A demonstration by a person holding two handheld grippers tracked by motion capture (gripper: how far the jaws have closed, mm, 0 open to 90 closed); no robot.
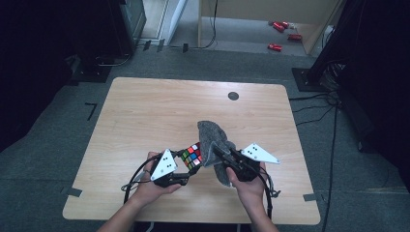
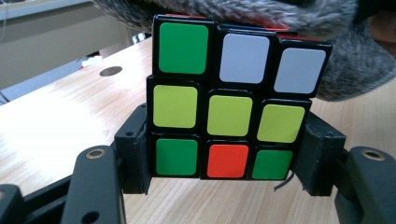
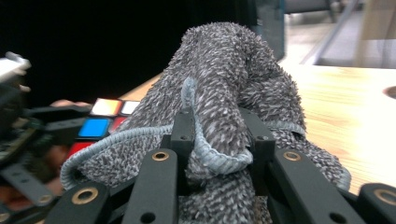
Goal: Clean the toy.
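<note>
Left gripper (image 2: 224, 163): jaws clamped on the lower sides of the puzzle cube (image 2: 229, 102), held just above the table (image 1: 145, 116). Right gripper (image 3: 219, 140): jaws pinched narrow on a bunched grey cloth (image 3: 224, 79), which drapes against the cube's far side.

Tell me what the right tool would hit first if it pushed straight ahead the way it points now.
The right tool is shut on the grey cloth. Going straight on, its bunched cloth would probably press against the puzzle cube held by the left tool; depth is uncertain.
</note>
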